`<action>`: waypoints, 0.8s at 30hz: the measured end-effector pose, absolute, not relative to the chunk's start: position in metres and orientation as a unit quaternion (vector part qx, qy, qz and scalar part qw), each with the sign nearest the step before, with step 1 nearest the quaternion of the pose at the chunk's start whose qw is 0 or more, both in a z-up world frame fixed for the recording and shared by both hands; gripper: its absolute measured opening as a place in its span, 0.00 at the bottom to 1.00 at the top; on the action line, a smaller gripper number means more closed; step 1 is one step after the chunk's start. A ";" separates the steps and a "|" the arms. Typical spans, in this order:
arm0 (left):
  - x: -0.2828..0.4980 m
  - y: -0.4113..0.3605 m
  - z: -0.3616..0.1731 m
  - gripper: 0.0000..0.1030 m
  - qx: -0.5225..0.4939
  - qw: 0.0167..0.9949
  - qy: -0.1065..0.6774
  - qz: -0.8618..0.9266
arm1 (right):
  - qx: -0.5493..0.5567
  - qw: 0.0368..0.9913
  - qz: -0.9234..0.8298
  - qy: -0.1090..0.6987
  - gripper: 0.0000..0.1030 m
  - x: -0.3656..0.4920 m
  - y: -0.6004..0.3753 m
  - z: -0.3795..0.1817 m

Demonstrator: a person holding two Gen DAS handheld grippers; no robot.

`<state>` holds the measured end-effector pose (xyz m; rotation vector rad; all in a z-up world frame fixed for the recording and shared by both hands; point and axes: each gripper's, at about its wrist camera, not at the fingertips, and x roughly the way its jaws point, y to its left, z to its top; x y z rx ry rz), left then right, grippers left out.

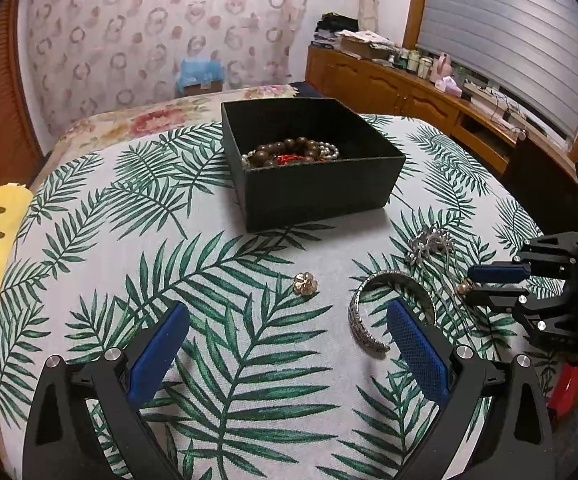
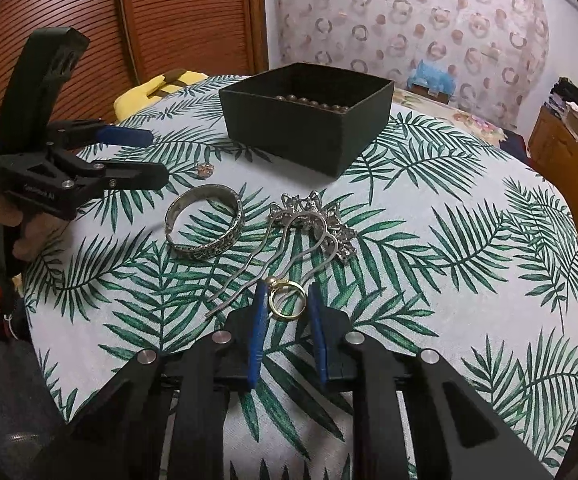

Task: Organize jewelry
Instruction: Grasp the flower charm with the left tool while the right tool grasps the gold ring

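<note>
**Gold ring between right gripper's fingers**

The right gripper (image 2: 287,300) brackets the ring (image 2: 287,300) on the bench (image 2: 469,320), narrowly parted, not clamped. Beyond the ring lie the hairpin (image 2: 309,220) and bangle (image 2: 205,222). The left gripper (image 1: 287,328) hangs released beside the bangle. Farthest, the box (image 2: 309,120) holds beads (image 1: 289,150).

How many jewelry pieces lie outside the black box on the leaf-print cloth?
4: a gold ring between the right tool's fingers, a silver hairpin, a silver bangle, a small flower piece.
</note>
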<state>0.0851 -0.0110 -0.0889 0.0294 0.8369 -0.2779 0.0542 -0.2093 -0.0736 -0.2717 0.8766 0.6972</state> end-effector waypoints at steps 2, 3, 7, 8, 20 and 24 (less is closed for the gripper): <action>0.087 -0.011 -0.089 0.92 0.016 0.906 0.403 -0.130 | -0.129 0.839 0.331 0.413 0.21 0.053 -0.210 -0.073; 0.087 -0.011 -0.089 0.92 0.016 0.907 0.401 -0.125 | -0.129 0.840 0.329 0.411 0.21 0.053 -0.211 -0.073; 0.092 -0.010 -0.091 0.92 0.013 0.906 0.406 -0.119 | -0.124 0.846 0.326 0.403 0.21 0.051 -0.217 -0.068; 0.093 -0.010 -0.091 0.92 0.014 0.906 0.406 -0.119 | -0.122 0.848 0.325 0.401 0.21 0.050 -0.217 -0.067; 0.107 -0.024 -0.100 0.35 0.026 0.893 0.424 -0.148 | -0.121 0.858 0.321 0.382 0.22 0.050 -0.220 -0.051; 0.108 -0.031 -0.103 0.21 0.039 0.892 0.425 -0.148 | -0.120 0.858 0.322 0.382 0.22 0.051 -0.220 -0.051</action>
